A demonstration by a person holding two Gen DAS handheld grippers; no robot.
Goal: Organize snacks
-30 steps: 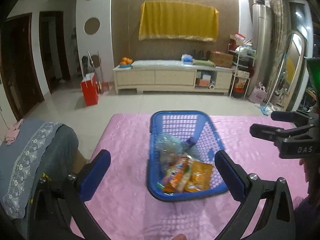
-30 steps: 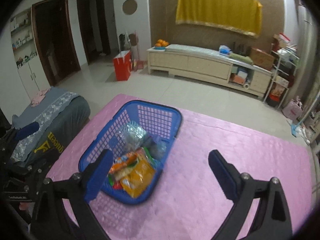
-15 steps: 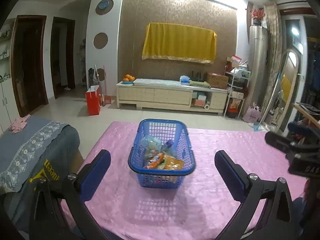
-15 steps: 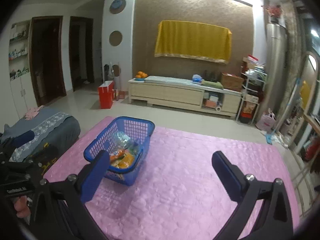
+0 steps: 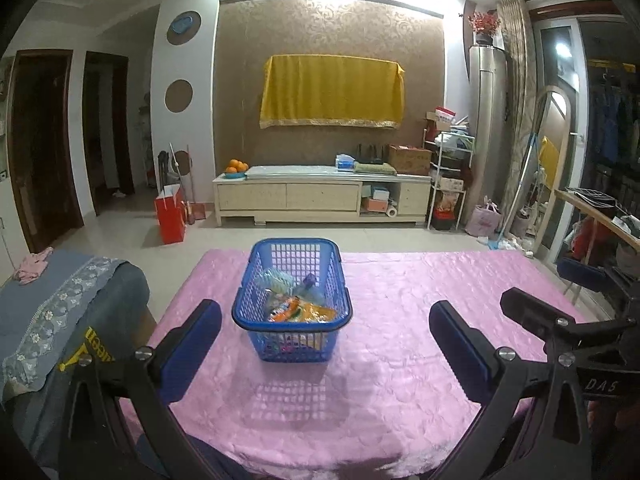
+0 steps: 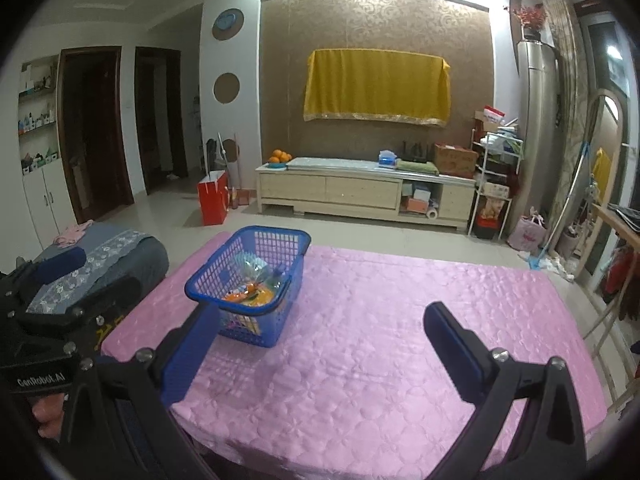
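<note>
Snack packets [image 5: 301, 309], orange and pale ones heaped together, lying inside blue plastic basket [image 5: 258, 280], toward pink quilted tablecloth's [image 5: 400, 344] 10 o'clock corner. No snacks loose on the cloth.

Left gripper [image 5: 325, 344] released, blue pads [image 5: 192, 346] wide apart, holding nothing, hanging short of the basket at 6 o'clock. Right gripper [image 6: 320, 354] likewise released and empty, basket sitting at its 11 o'clock.

Likely trouble: light basket sliding or tipping on slippery cloth if nudged by a pad; crinkly packets slipping from a shallow pinch; both grippers colliding if reaching in together.

Room, left to right: grey cushioned seat [image 5: 60, 300] at 9 o'clock, dark doorways, red bag [image 5: 171, 214] on tiled floor, low cabinet [image 5: 320, 198] with oranges at 12 o'clock under yellow cloth [image 5: 331, 92], cluttered shelf rack [image 5: 448, 184] at 2 o'clock.
</note>
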